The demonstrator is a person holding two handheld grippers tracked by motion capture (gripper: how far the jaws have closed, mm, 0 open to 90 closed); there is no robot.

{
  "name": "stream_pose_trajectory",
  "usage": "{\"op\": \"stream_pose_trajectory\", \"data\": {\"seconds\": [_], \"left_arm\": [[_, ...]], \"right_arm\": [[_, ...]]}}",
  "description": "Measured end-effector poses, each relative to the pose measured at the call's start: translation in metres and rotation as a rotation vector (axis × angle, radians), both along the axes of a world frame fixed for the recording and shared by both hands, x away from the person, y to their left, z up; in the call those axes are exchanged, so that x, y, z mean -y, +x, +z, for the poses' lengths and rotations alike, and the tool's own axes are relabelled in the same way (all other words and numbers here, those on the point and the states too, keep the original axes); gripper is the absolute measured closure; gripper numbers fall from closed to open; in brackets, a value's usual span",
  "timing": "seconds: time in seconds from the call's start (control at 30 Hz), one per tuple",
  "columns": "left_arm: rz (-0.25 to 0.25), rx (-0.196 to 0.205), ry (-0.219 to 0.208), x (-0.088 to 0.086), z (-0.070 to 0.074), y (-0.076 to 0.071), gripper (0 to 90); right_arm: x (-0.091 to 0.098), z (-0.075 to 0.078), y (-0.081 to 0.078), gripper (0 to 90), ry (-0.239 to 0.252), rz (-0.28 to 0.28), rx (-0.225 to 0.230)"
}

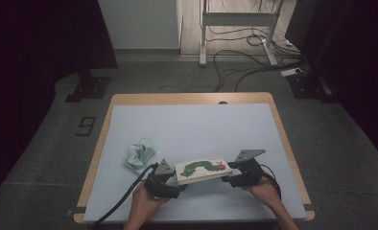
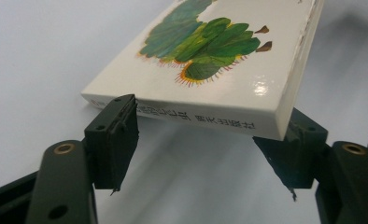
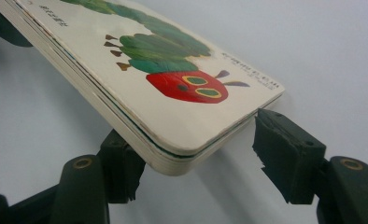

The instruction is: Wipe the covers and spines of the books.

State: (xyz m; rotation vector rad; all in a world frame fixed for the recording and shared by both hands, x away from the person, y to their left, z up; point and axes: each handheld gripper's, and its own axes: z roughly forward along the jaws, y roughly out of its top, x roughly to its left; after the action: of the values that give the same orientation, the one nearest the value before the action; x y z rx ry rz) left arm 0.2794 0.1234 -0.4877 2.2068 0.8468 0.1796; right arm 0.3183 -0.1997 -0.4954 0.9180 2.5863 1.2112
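In the high view, a board book (image 1: 204,170) is seen near the front edge of the tabletop (image 1: 187,124), bridged between the left gripper (image 1: 173,181) and the right gripper (image 1: 231,176), with a crumpled green cloth (image 1: 139,153) lying towards the left edge. In the left gripper view, the jaws are spread, the spine end of the book (image 2: 229,70) resting on the pads rather than being pinched. In the right gripper view, the jaws are likewise spread around the rounded page end (image 3: 173,116), so both ends should be lowered level and together before withdrawal.

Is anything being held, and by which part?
Nothing looks gripped: the book has its short ends between the open jaws of the left gripper and right gripper.
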Motion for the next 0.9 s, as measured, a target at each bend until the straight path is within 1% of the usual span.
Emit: {"op": "stream_pose_trajectory", "data": {"seconds": [0.2, 0.3, 0.5, 0.6, 0.7, 0.77, 0.83, 0.9], "left_arm": [[-0.007, -0.017, 0.025, 0.002, -0.005, -0.005, 29.6], [-0.008, -0.017, 0.037, 0.004, -0.009, -0.008, 29.1], [-0.02, -0.018, 0.028, 0.004, -0.011, -0.015, 28.1], [-0.026, -0.006, 0.042, 0.006, -0.014, -0.018, 27.3], [-0.019, 0.002, 0.054, 0.009, -0.019, -0.021, 26.9], [-0.016, 0.008, 0.063, 0.01, -0.022, -0.022, 26.9], [-0.019, 0.011, 0.075, 0.011, -0.023, -0.022, 27.0], [-0.016, 0.017, 0.087, 0.011, -0.024, -0.022, 27.9]], "right_arm": [[0.003, -0.008, -0.008, 34.4, 0.013, 0.0, -0.001], [0.004, -0.012, -0.013, 34.5, 0.016, 0.003, 0.005], [0.005, -0.016, -0.023, 33.7, 0.006, 0.008, 0.03], [0.005, -0.019, -0.026, 32.7, -0.002, 0.011, 0.035], [0.004, -0.023, -0.028, 30.9, -0.017, 0.015, 0.044], [0.003, -0.026, -0.029, 29.6, -0.015, 0.004, 0.039], [0.003, -0.028, -0.03, 29.5, -0.024, 0.007, 0.044], [0.002, -0.03, -0.03, 28.6, -0.018, 0.006, 0.038]]}}
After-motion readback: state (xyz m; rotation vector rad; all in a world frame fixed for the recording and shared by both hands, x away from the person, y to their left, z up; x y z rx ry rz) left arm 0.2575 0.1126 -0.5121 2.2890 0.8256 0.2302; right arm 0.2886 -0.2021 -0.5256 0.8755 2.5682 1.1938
